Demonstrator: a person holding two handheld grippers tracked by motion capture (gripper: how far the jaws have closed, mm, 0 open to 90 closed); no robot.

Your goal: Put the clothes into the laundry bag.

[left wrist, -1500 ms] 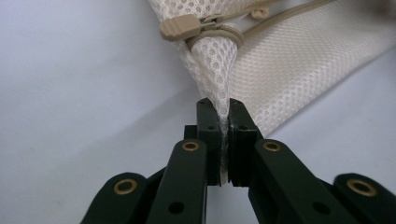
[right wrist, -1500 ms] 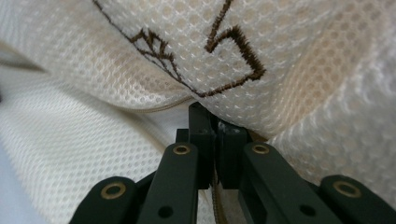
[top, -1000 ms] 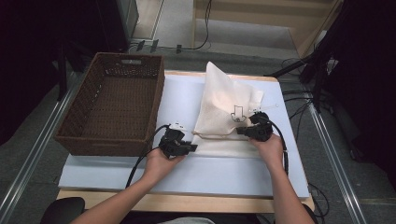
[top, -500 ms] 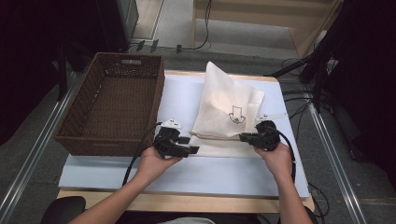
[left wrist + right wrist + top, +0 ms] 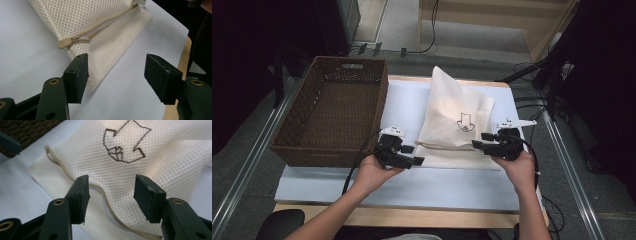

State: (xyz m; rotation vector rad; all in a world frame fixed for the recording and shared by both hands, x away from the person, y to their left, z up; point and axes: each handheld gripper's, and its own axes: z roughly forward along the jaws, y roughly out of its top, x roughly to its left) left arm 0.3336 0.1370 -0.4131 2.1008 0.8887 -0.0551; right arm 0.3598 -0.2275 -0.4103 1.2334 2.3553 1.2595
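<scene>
Cream mesh bag [image 5: 455, 120], limp and light, lying toward the tabletop's far right. Left gripper [image 5: 410, 155] and right gripper [image 5: 480, 141] just spreading, empty. Best pinched at near hem corners.

The table [image 5: 412, 217] has a wooden top, and its light wood edge shows along the near side. A big white sheet [image 5: 412, 185] lies flat on it and covers most of the top. On the left part sits a brown woven basket [image 5: 332, 117] with tall sides. Its near wall hangs a bit over the sheet's left end. To the right of the basket lies a cream mesh bag [image 5: 452, 120], flat on the white sheet. The bag has a brown arrow picture [image 5: 465, 121] sewn on it and a tan zipper [image 5: 75, 40] along its near edge.
</scene>
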